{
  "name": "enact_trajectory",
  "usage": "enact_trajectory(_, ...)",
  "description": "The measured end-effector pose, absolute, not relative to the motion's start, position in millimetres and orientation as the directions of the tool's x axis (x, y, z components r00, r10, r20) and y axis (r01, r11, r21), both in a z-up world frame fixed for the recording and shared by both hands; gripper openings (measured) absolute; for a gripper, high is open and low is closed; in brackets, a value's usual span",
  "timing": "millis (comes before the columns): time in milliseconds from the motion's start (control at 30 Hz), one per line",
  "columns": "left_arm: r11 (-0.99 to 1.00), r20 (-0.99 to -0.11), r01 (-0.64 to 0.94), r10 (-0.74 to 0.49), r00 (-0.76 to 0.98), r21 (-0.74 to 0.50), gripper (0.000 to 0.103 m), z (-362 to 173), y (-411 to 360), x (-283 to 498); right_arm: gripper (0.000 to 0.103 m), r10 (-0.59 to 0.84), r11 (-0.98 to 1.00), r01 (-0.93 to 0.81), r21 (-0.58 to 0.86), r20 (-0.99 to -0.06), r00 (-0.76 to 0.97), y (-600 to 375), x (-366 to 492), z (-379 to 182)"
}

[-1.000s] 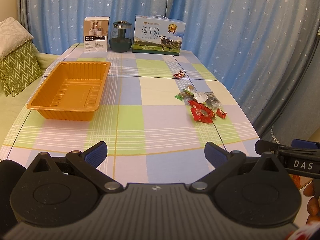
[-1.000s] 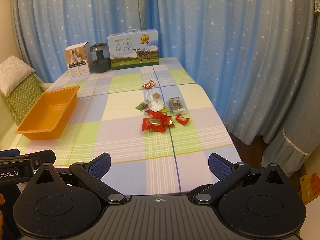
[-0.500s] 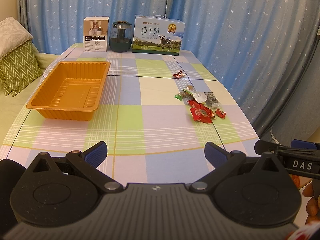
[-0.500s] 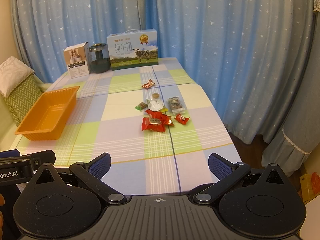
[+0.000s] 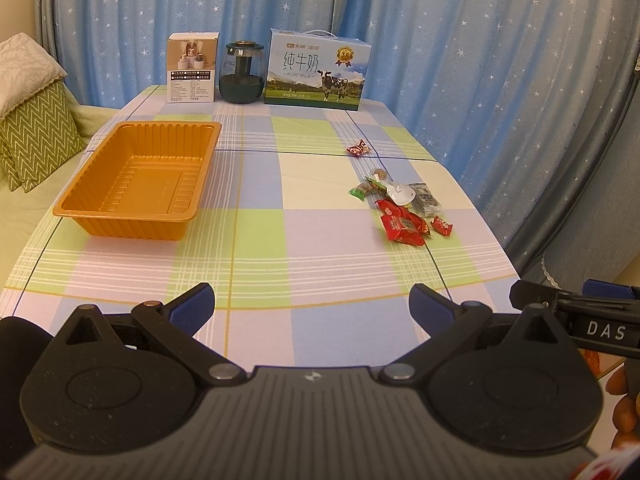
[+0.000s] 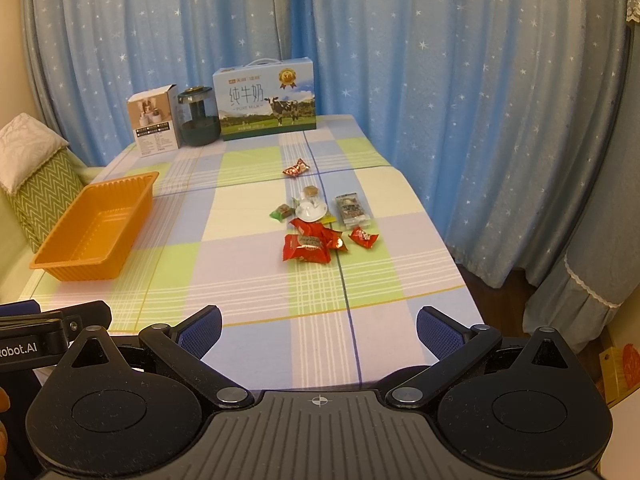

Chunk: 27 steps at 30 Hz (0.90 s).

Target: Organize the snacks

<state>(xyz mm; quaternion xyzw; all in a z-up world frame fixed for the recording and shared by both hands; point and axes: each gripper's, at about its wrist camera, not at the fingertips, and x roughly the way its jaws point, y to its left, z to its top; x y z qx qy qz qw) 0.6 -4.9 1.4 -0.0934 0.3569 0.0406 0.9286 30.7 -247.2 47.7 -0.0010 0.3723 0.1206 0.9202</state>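
While both tools hang over the near edge of the tabletop [image 5: 280,264], the left gripper [image 5: 312,306] and right gripper [image 6: 319,324] gape wide with nothing between their fingers; the snacks [image 6: 316,228] lie clustered toward the right edge, and the orange tray [image 5: 136,178] sits bare near the left edge

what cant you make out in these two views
- Snack pile: wrappers overlap and print is too small to read in either view, so the count is unsure.
- Small box: label text too small, both views.
- Right gripper in the left view: cut off by the right edge; only part shows.
- Left gripper in the right view: cut off by the left edge.
- Tray far wall: foreshortened in the right view.
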Motion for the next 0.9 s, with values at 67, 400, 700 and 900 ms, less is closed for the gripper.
enact_trajectory(67,0.979,-0.671,-0.142,0.009,0.742,-0.144,0.103,1.4,-4.8,0.6,0.103,0.221,0.971,-0.223,0.088,-0.685,0.694,-247.2,30.7,47.6)
enact_trajectory(400,0.979,-0.667,-0.141,0.008,0.745,-0.145,0.103,0.4,-7.5,0.3,0.103,0.221,0.971,-0.223,0.087,-0.685,0.694,-246.7,30.7,47.6)
enact_trajectory(700,0.979,-0.667,-0.141,0.007,0.745,-0.147,0.103,0.5,-7.2,-0.3,0.103,0.221,0.971,-0.222,0.088,-0.686,0.693,-246.6,30.8,47.3)
enact_trajectory(900,0.977,-0.664,-0.139,-0.003,0.748,-0.161,0.103,1.0,-2.8,1.9,0.103,0.22,0.972,-0.214,0.093,-0.674,0.705,-249.4,31.2,45.4)
